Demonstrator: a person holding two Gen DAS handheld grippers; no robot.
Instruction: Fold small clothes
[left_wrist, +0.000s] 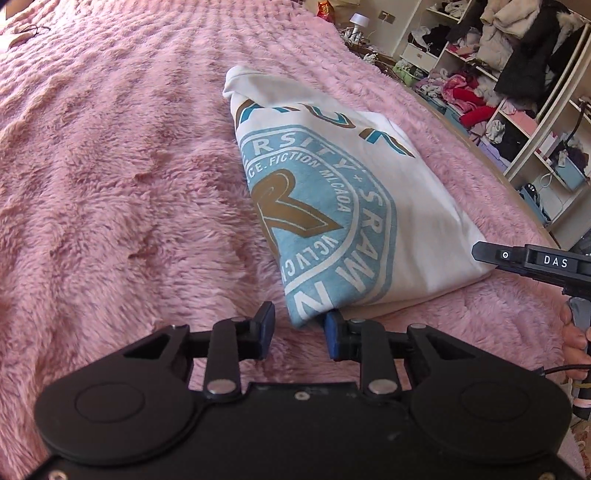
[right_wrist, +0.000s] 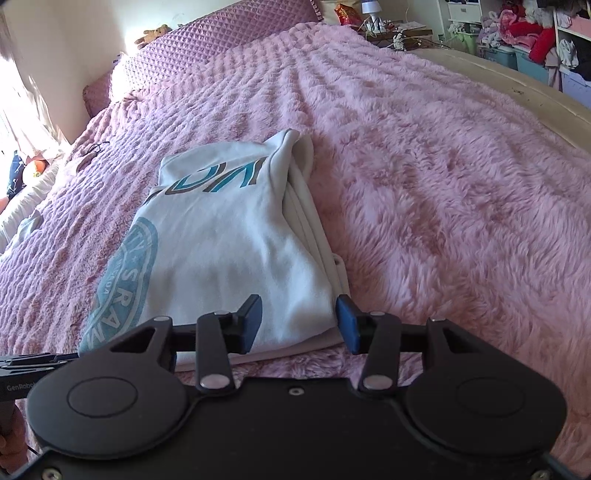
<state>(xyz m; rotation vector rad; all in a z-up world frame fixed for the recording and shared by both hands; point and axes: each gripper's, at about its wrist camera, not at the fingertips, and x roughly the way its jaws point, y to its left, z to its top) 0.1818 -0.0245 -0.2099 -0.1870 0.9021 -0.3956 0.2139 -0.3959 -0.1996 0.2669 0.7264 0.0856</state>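
- Two open grippers face one garment. In the left wrist view, the left gripper has its jaws spread wide and holds nothing; the near printed corner of the white T-shirt sits in the gap, just beside the blue pad of the right-hand finger.
- The shirt lies already folded into a long bundle on the pink plush blanket, its blue round emblem facing up.
- Risk here, as I judge it: closing on that corner may catch only the top layer, so a lift would peel the bundle open; the deep pile could also be pinched along with the cloth.
- Only this view shows the emblem's full print, the tip of the right gripper next to the shirt's far near-corner, and the cluttered open shelves.
- In the right wrist view, the right gripper is likewise wide open and empty, straddling the plain near corner of the shirt.
- Only this view shows the stacked folded layers along the shirt's right edge, which fan out loosely; I expect a grip there could miss the lower layers and let them slide apart.
- It also shows the purple quilted pillow at the head of the bed.
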